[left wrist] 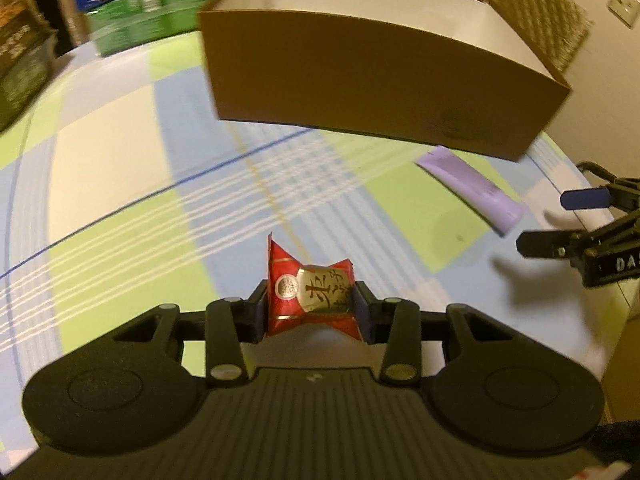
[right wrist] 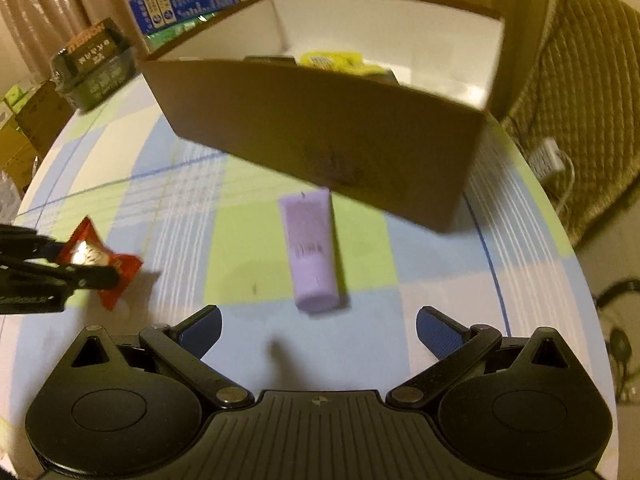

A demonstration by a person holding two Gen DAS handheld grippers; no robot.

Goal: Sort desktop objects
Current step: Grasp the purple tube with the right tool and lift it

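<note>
**Candy gripped, box ahead**

The red wrapped candy (left wrist: 314,296) sits clamped between the fingers of the left claw (left wrist: 312,308), lifted just above the checked surface (left wrist: 120,240). Ahead stands the open cardboard box (left wrist: 360,80), which already holds a yellow packet (right wrist: 332,60). The step in hand looks like carrying the candy to that box; next it needs raising over the near wall before release. The right claw (right wrist: 318,330) hangs spread wide and empty, near the purple tube (right wrist: 310,252) lying beside the box.
</note>
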